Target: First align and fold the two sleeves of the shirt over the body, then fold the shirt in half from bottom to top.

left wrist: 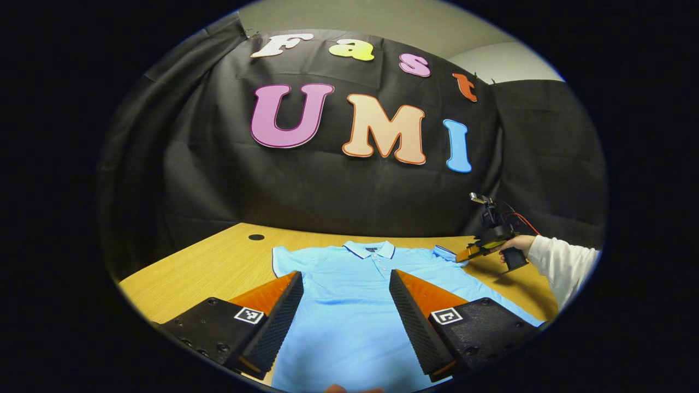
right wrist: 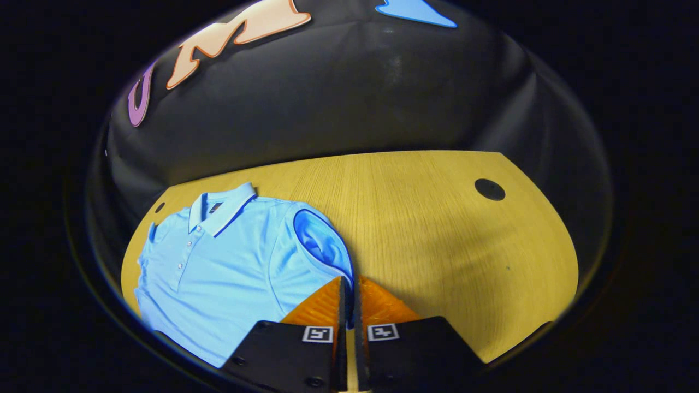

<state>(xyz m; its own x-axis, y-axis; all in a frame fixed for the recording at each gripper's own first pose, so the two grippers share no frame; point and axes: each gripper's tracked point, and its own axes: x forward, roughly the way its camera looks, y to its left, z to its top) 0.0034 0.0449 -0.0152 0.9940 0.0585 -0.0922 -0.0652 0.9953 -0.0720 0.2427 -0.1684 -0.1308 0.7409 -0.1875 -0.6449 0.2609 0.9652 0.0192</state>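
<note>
Your right claw (right wrist: 348,289) pinches the shirt's (right wrist: 229,262) sleeve cuff (right wrist: 322,240), ready to fold it over the body. Your left claw (left wrist: 345,295) hangs wide open and empty above the shirt, free for the other sleeve.

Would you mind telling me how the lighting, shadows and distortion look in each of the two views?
Left gripper view: even light on the shirt, fisheye bending the table edge, and a shadow under the right gripper. Right gripper view: a broad soft shadow darkens the table's right side, the wall is dim, and the sleeve stays sharp.
</note>
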